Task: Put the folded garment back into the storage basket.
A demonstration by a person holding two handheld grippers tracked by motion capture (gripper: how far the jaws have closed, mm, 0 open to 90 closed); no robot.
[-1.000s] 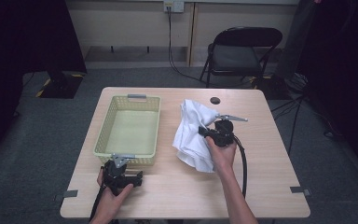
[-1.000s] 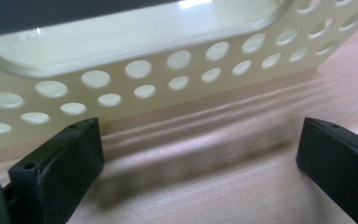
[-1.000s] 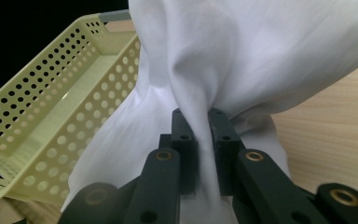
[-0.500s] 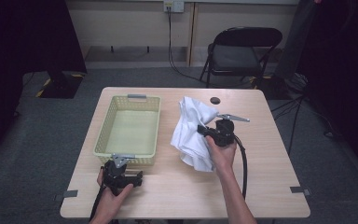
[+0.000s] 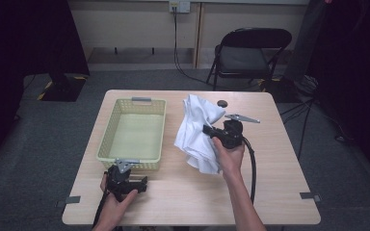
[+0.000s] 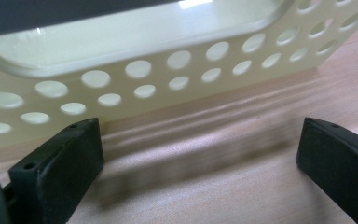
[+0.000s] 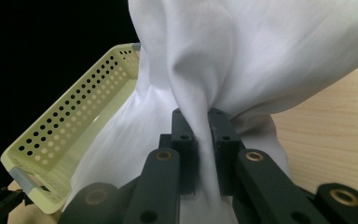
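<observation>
A white cloth (image 5: 198,132) hangs bunched above the middle of the wooden table (image 5: 270,159). My right gripper (image 5: 211,134) is shut on a fold of it; in the right gripper view the white cloth (image 7: 242,60) runs between the two closed jaws of my right gripper (image 7: 204,154). A pale yellow perforated basket (image 5: 107,139) lies empty to the left of the cloth. My left gripper (image 5: 142,184) rests on the table just before the basket's near wall. In the left gripper view the left gripper (image 6: 200,154) stands open, with bare wood between its jaws and the basket (image 6: 177,60) close ahead.
A small dark round thing (image 5: 222,103) lies near the table's far edge. Behind the table stands a black folding chair (image 5: 250,55). Cables (image 5: 176,43) run down the back wall. The right gripper's cable (image 5: 253,168) trails toward the front edge.
The right gripper with the cloth has shifted very slightly. The left gripper has kept still by the basket.
</observation>
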